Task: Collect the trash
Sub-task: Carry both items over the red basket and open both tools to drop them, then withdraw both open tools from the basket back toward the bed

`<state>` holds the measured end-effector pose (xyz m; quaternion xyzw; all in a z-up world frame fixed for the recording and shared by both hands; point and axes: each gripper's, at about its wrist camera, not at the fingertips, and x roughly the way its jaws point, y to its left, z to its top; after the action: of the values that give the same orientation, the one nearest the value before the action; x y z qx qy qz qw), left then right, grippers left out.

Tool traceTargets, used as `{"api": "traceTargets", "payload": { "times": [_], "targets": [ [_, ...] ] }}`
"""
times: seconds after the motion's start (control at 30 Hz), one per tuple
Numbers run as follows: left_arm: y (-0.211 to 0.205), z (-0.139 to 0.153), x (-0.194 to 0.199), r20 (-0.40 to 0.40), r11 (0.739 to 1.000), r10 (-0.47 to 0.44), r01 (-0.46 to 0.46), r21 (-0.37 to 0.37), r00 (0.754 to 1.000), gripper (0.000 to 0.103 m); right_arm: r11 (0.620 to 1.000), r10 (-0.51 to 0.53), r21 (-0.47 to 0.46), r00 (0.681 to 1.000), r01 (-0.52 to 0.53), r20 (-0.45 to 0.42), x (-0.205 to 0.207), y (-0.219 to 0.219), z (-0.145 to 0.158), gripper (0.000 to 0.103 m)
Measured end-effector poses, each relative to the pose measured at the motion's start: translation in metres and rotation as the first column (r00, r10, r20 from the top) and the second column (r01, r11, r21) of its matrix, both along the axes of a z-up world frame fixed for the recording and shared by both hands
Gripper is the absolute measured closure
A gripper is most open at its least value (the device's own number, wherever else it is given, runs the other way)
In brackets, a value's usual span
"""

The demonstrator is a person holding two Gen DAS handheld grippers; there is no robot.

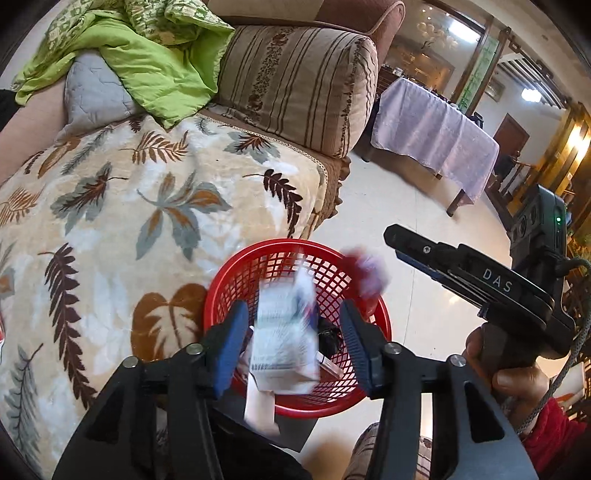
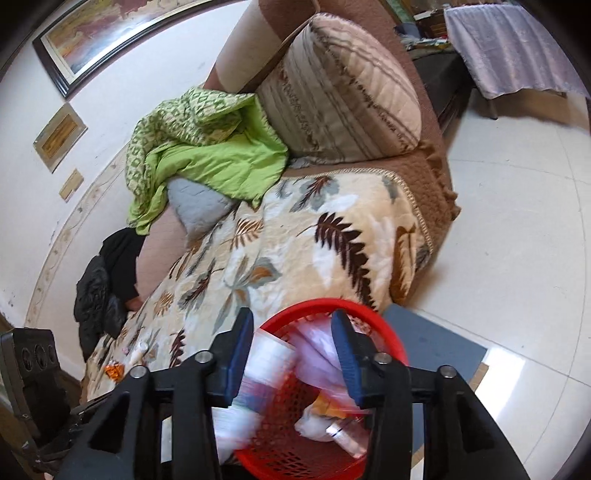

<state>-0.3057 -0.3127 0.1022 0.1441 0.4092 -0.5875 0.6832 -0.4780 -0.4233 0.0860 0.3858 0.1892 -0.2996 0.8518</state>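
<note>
Over red basket [image 1: 236,273] beside sofa: left claw [image 1: 295,343] and right claw [image 2: 291,354] both spread, blurred white packet [image 1: 284,332] dropping in.

Home living room: sofa [image 2: 424,155] with leaf-print blanket [image 1: 147,229], framed picture [image 2: 110,33], tiled floor [image 2: 517,240].

Black tool [image 1: 293,345], blue pads [image 1: 231,345], red sleeve [image 1: 554,432]

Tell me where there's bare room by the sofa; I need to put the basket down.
Free: the tiled floor right of the sofa, between the leaf blanket's edge and the covered table. The blanket's middle is bare too. Crowded: the sofa's back, with the green quilt and striped cushion; small scraps lie near the blanket's near end. The basket holds trash.
</note>
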Motion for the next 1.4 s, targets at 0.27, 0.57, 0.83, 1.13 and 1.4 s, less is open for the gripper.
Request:
{"api": "traceTargets", "payload": {
  "times": [0.27,0.57,0.83,1.13,1.4],
  "targets": [
    [0.038,0.010,0.023,0.031,0.996,0.088,-0.087,-0.033,0.996,0.044,0.998,0.055,0.003,0.998,-0.055,0.014,0.017,0.009,0.006,0.054],
    [0.111,0.010,0.079,0.041,0.962,0.267,-0.265,-0.060,0.963,0.043,0.974,0.225,-0.020,0.974,-0.225,-0.013,0.082,0.053,0.013,0.052],
    [0.186,0.007,0.147,0.028,0.875,0.479,-0.475,-0.093,0.878,0.043,0.908,0.413,-0.040,0.908,-0.416,-0.067,0.157,0.110,0.013,0.053],
    [0.269,-0.006,0.220,0.042,0.717,0.695,-0.688,-0.115,0.718,0.043,0.801,0.598,0.067,0.793,-0.594,-0.113,0.274,0.161,-0.003,0.053],
    [0.318,-0.022,0.270,0.038,0.602,0.798,-0.792,-0.104,0.602,0.043,0.779,0.626,0.181,0.762,-0.600,-0.168,0.387,0.178,-0.044,0.053]
  ]
}}
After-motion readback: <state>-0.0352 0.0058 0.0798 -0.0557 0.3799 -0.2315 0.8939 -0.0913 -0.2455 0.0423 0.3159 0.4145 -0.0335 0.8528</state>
